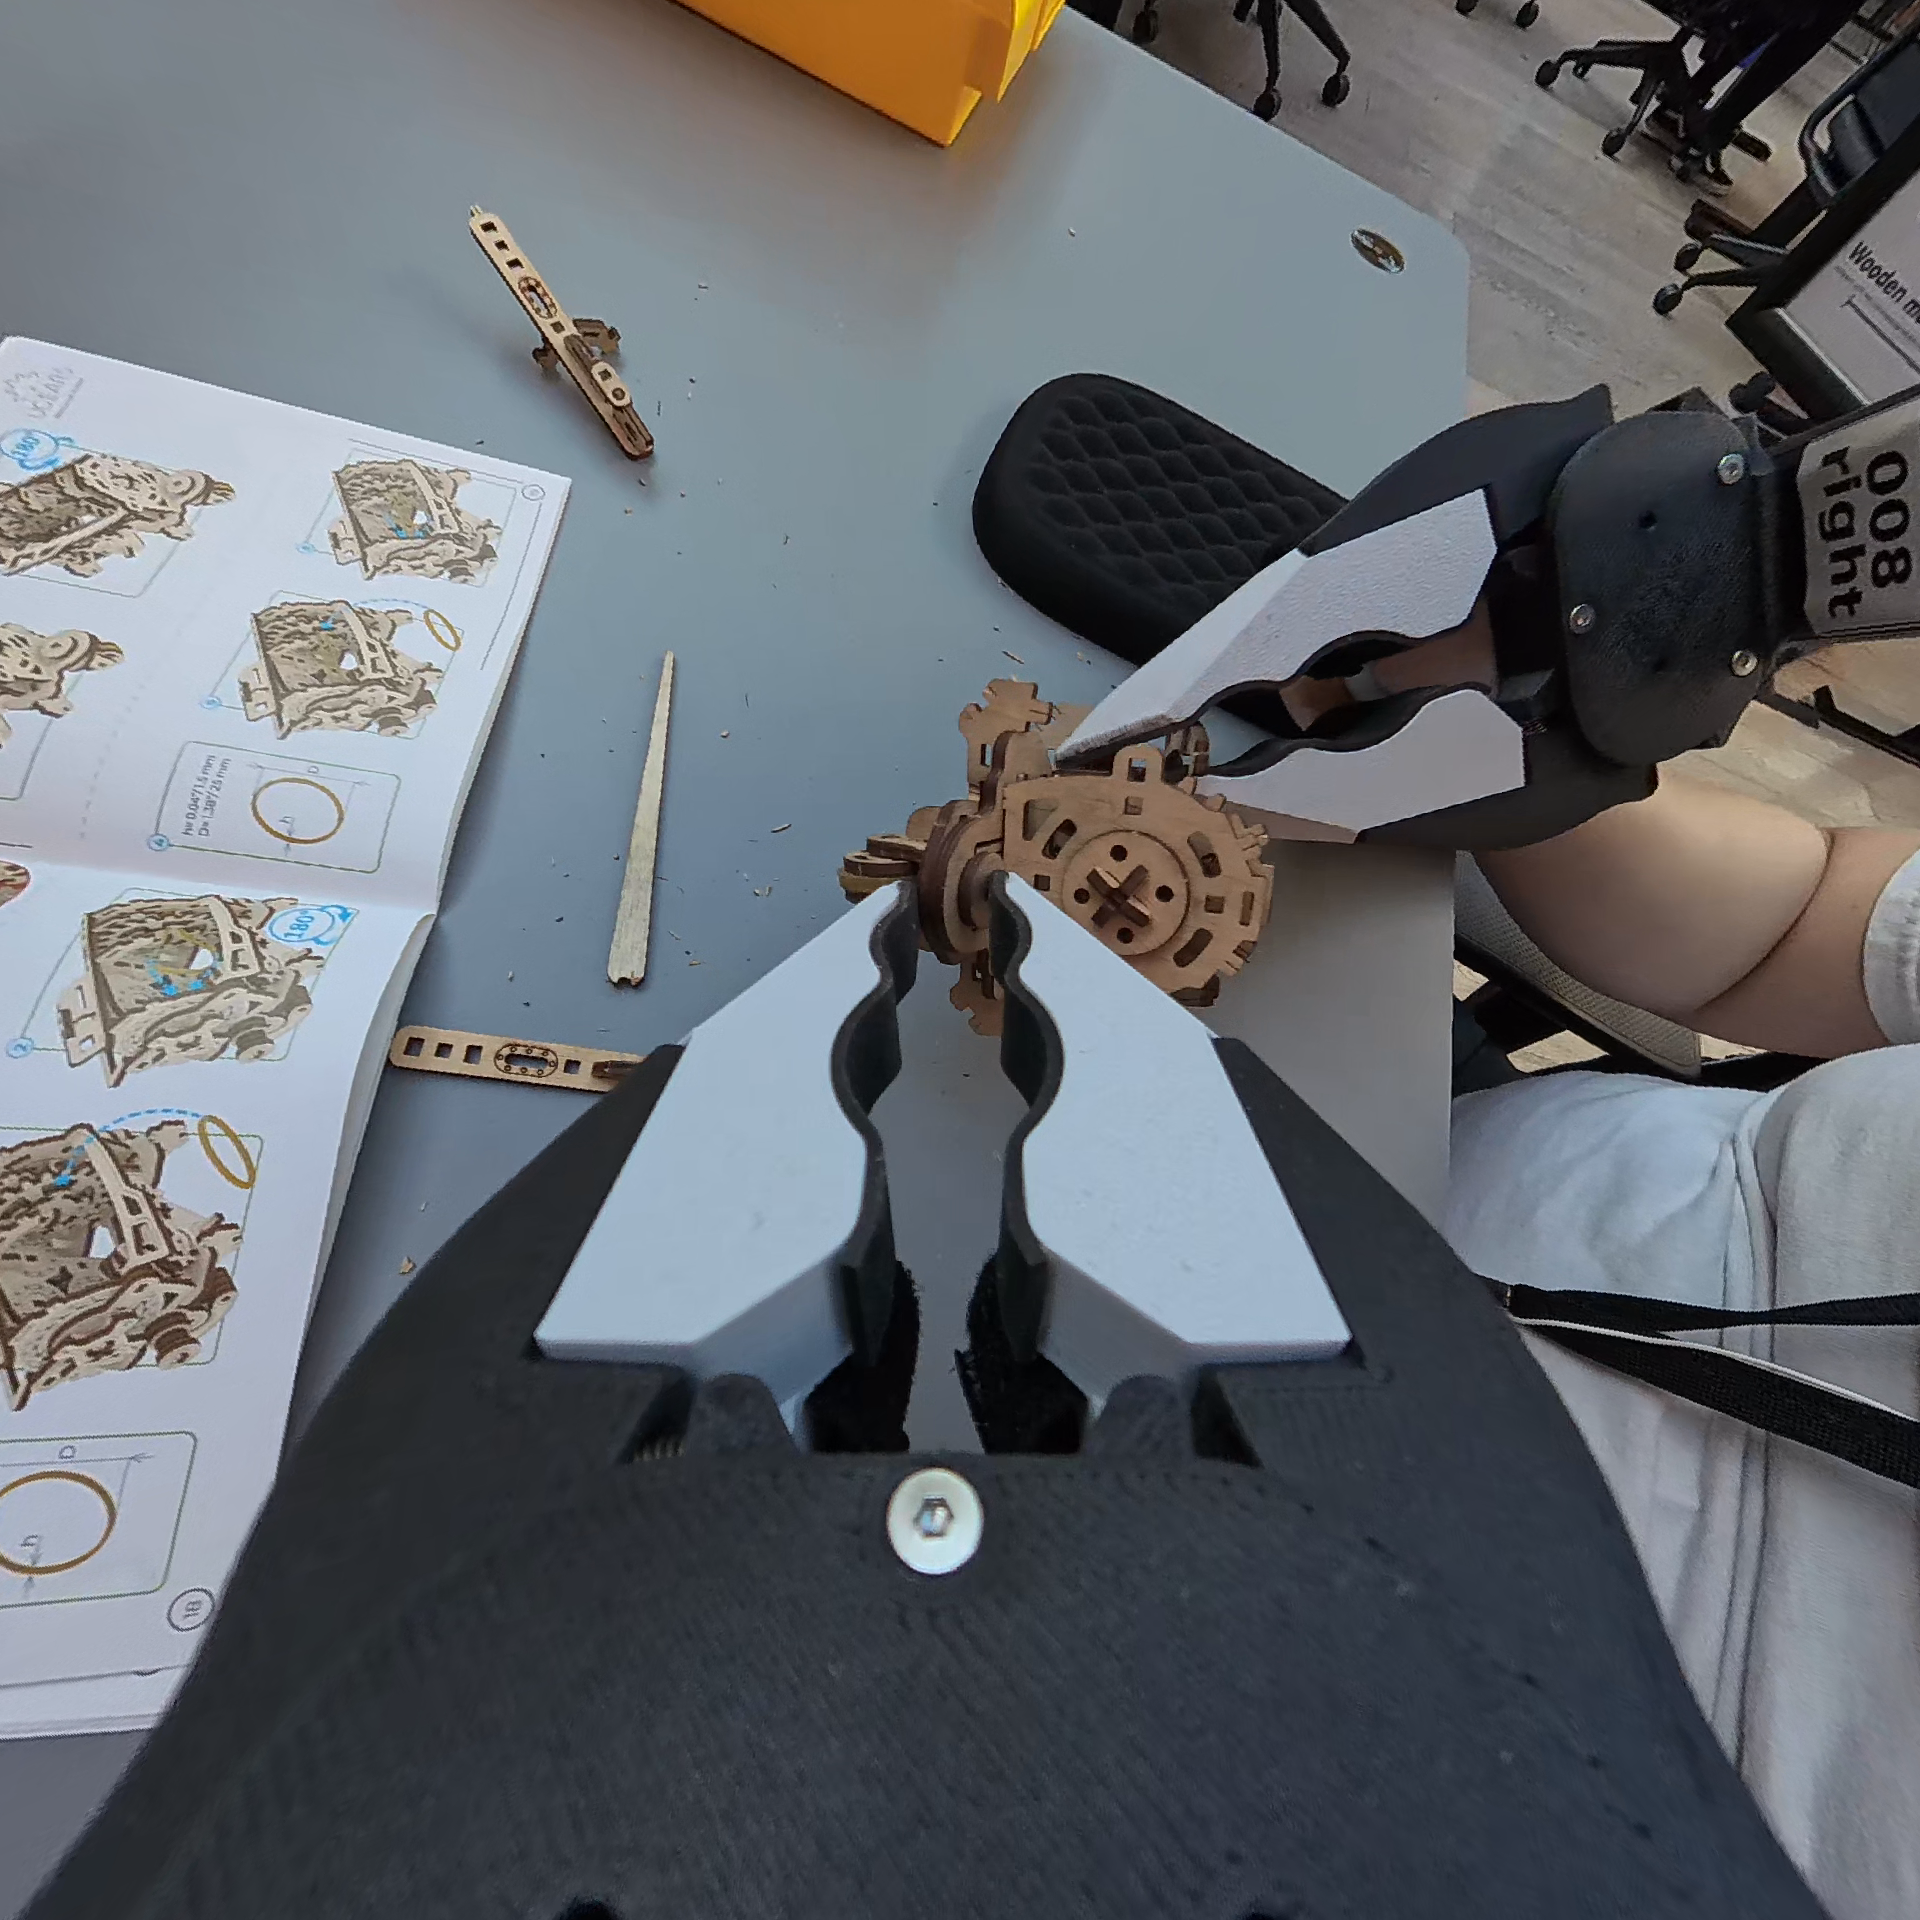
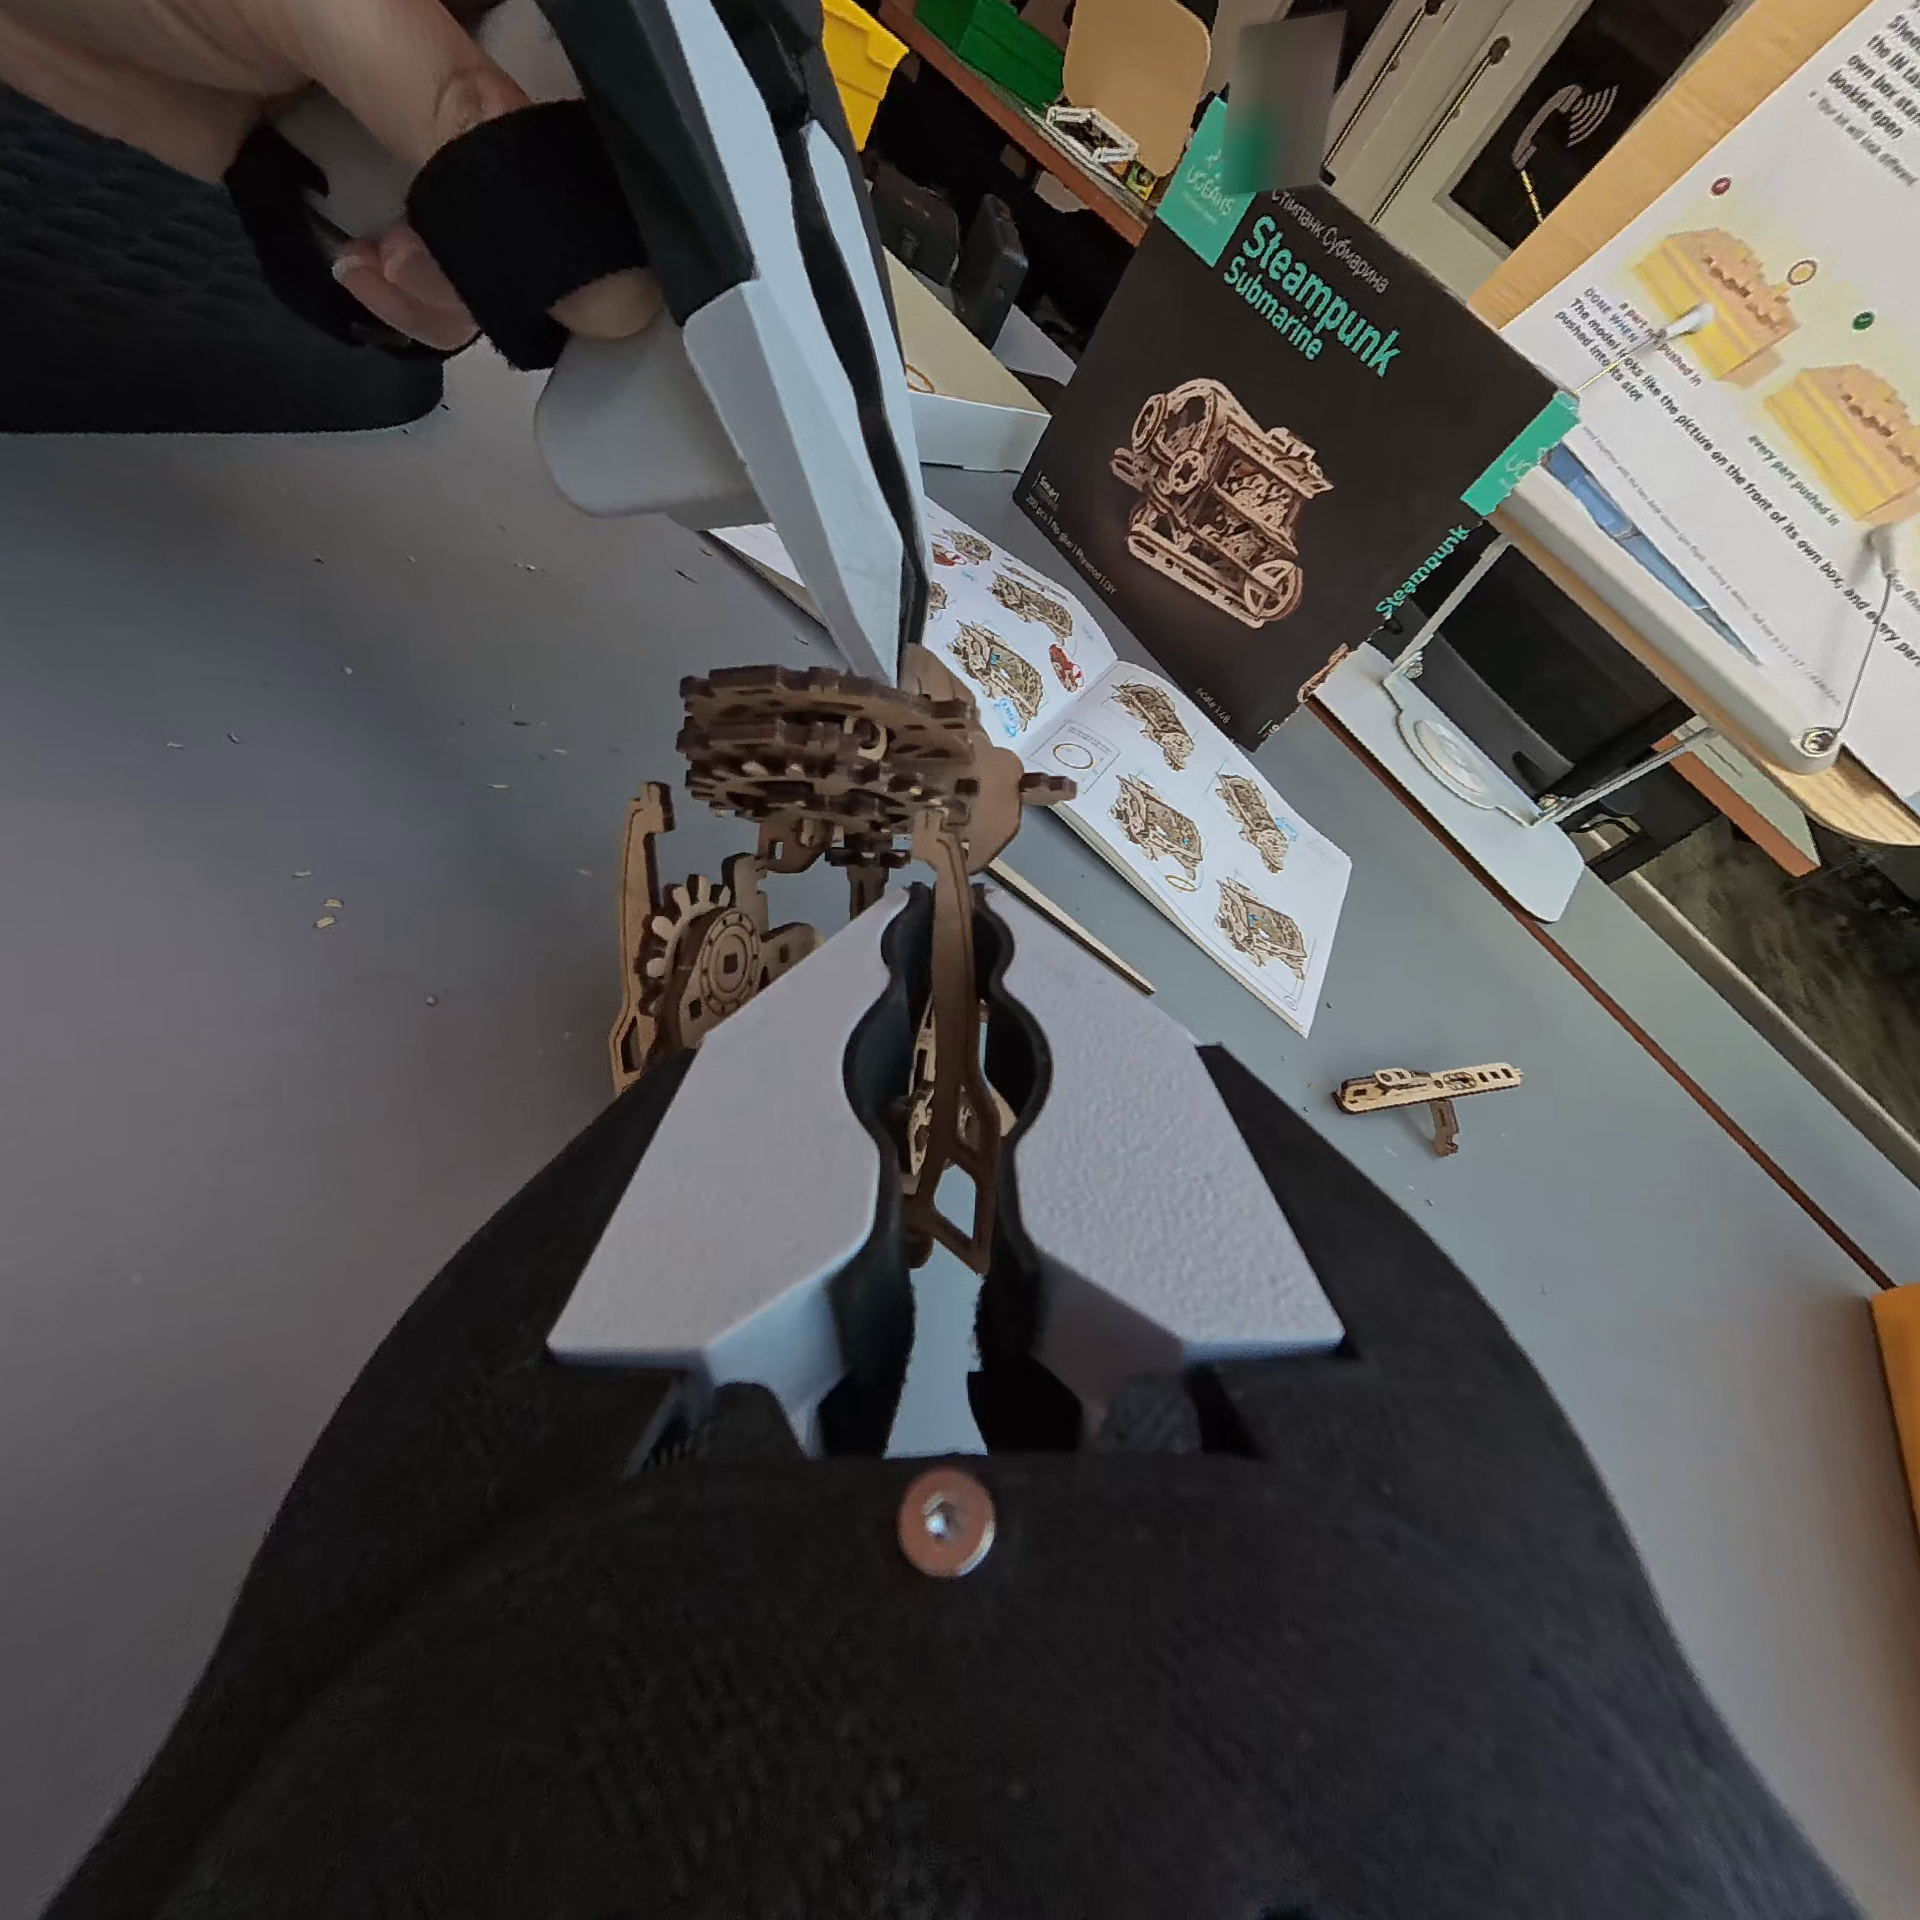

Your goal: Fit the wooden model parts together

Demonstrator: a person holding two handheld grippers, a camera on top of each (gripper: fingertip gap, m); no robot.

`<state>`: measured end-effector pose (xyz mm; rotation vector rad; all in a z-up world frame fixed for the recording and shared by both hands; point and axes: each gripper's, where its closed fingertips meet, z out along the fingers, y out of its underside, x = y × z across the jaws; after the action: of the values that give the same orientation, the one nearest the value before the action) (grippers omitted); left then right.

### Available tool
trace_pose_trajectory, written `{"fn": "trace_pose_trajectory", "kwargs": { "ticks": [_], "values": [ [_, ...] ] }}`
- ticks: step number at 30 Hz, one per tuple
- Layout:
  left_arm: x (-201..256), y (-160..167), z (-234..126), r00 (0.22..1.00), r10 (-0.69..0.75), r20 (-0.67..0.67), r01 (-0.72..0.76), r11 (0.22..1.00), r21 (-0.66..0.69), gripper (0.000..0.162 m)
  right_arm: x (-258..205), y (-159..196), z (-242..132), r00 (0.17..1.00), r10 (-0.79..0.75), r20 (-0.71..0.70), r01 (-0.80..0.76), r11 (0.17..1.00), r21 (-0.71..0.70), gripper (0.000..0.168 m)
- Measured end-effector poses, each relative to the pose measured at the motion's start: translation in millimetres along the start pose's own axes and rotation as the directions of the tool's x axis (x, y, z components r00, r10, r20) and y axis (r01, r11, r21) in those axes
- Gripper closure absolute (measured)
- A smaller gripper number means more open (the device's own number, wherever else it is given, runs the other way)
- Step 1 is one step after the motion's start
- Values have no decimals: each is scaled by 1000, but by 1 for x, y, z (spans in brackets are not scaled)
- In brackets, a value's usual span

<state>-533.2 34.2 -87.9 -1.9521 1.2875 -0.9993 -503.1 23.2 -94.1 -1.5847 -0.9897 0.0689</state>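
At the left of the left wrist frame my instruction booklet [image 1: 239,790] lies open on the table [image 1: 831,416], loose strips beside it. Centre frame, my left gripper [image 1: 951,899] pinches a thin plate of the wooden model [image 1: 1101,883]; from the right, my right gripper [image 1: 1164,774] clamps its far side. I judge I'm mid-fitting: next, a steady, aligned squeeze.

Left tool [image 1: 951,894] built from a black printed body, pale grey wedge fingers [image 1: 1132,1122], wavy black pads, one silver screw [image 1: 934,1523], right tool [image 1: 1164,769] likewise made, label-tagged
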Motion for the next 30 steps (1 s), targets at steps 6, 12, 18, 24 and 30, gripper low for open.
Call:
{"fn": "trace_pose_trajectory", "kwargs": {
  "ticks": [6,12,18,24,30],
  "values": [
    [2,-2,1,999,38,-6,-38,999,-38,151,-1,-1,-1,1000,6,27,-7,1000,28,163],
    [5,-6,1,992,123,25,-121,990,-76,151,-1,-2,-3,1000,16,20,-17,999,41,163],
    [7,-2,1,982,167,86,-161,984,-73,151,0,-4,-11,999,48,2,-48,997,68,154],
    [11,-3,0,982,166,94,-164,986,-25,152,-2,-3,-15,1000,14,-22,-12,998,66,155],
    [14,-4,0,976,178,121,-181,983,12,152,1,-2,-14,999,-6,-52,9,998,59,163]
  ]
}}
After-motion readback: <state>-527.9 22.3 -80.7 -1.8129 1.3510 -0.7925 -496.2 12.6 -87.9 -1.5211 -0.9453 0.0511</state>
